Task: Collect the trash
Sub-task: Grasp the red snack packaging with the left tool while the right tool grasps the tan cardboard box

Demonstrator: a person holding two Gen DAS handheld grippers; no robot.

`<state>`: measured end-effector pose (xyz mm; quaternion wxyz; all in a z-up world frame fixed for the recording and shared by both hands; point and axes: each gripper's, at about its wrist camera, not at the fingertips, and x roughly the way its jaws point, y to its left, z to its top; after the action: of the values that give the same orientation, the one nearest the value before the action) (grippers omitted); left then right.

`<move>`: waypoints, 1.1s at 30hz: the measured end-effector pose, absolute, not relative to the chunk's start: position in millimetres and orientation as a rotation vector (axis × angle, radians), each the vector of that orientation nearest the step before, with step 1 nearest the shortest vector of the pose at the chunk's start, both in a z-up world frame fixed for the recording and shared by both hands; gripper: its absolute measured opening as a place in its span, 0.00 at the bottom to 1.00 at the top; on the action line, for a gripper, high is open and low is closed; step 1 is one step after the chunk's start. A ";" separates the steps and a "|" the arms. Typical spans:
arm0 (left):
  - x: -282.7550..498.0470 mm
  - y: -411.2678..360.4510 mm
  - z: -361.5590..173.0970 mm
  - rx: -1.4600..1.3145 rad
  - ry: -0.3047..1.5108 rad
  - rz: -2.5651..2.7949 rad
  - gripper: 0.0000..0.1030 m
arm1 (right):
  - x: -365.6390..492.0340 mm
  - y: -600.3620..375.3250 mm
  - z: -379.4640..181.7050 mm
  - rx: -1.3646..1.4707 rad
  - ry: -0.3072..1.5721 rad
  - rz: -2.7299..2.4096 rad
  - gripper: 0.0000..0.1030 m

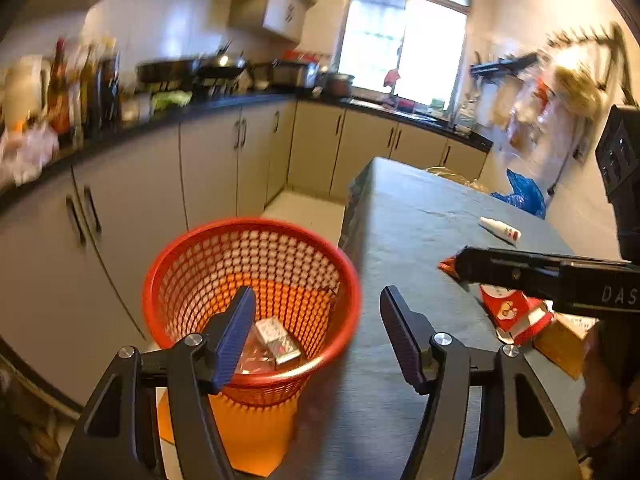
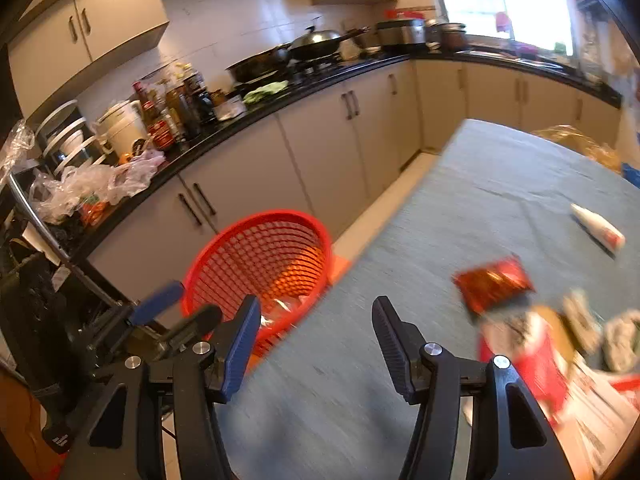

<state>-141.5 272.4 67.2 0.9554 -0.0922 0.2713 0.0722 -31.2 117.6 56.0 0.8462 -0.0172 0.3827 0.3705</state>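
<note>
A red mesh trash basket (image 1: 252,300) stands on the floor beside the grey table (image 1: 420,240). A silver wrapper and a small box (image 1: 276,344) lie in it. My left gripper (image 1: 318,328) is open and empty, above the basket's near rim. My right gripper (image 2: 316,336) is open and empty over the table's left edge; its body shows in the left wrist view (image 1: 552,276). On the table lie a red wrapper (image 2: 494,282), a red-and-white carton (image 1: 512,312), a white tube (image 1: 500,231) and blurred trash at the right (image 2: 580,332). The basket shows in the right wrist view (image 2: 264,256).
Kitchen cabinets (image 1: 208,172) with a black counter run along the left and back, crowded with bottles (image 2: 172,108), pans and plastic bags. A brown box (image 1: 564,340) sits on the table's near right. A blue bag (image 1: 524,194) lies beyond the table.
</note>
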 end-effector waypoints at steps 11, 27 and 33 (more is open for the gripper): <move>-130.4 155.8 56.0 -0.057 0.549 0.004 0.66 | -82.3 -34.7 64.8 0.057 0.658 0.566 0.60; -125.8 59.3 39.6 0.011 0.656 -0.194 0.68 | -93.0 -177.5 8.6 0.261 0.753 0.360 0.49; -126.1 57.1 35.1 0.011 0.673 -0.195 0.69 | -99.6 -153.8 16.8 0.141 0.679 0.360 0.49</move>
<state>-126.1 57.1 35.1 0.9393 0.0054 0.3296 -0.0955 -99.6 -153.8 16.8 0.9246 0.0690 0.3310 0.1754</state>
